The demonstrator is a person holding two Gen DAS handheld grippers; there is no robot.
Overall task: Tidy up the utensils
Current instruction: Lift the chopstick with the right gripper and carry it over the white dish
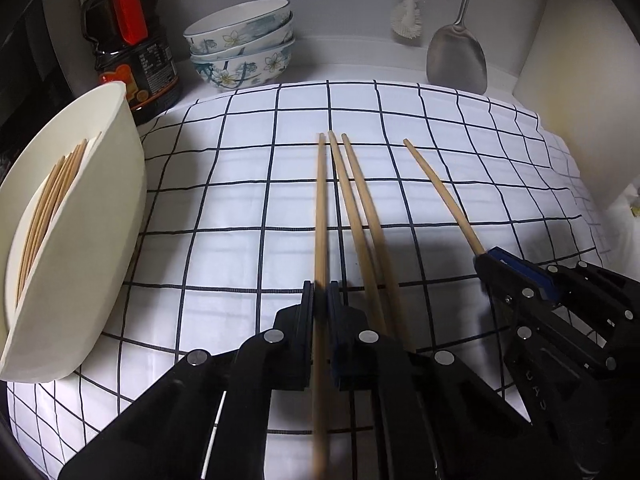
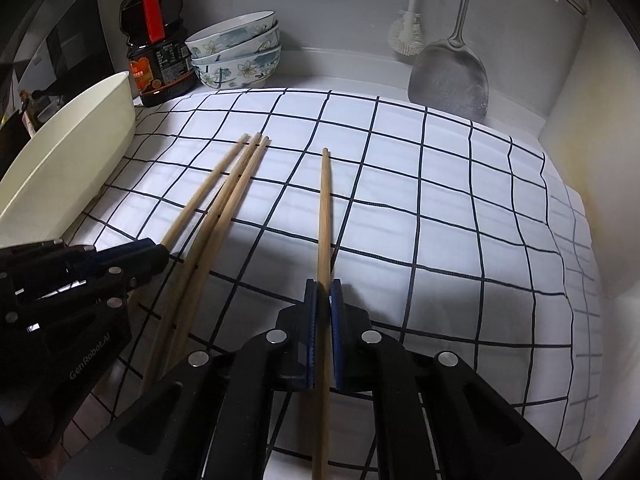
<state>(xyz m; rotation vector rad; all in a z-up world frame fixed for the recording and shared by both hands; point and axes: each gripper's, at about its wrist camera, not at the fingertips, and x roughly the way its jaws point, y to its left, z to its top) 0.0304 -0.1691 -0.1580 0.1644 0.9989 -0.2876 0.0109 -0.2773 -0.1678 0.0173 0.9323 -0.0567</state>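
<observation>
left tongs clenched on 1 chopstick; right tongs clenched on another; both sticks pointed straight ahead; white tub sat left, nearer left hand

A home kitchen counter corner.
A soy sauce bottle stands beside 3 stacked floral bowls; a dish brush and steel spatula hang on the wall above a checked cloth bearing wooden chopsticks.
</observation>
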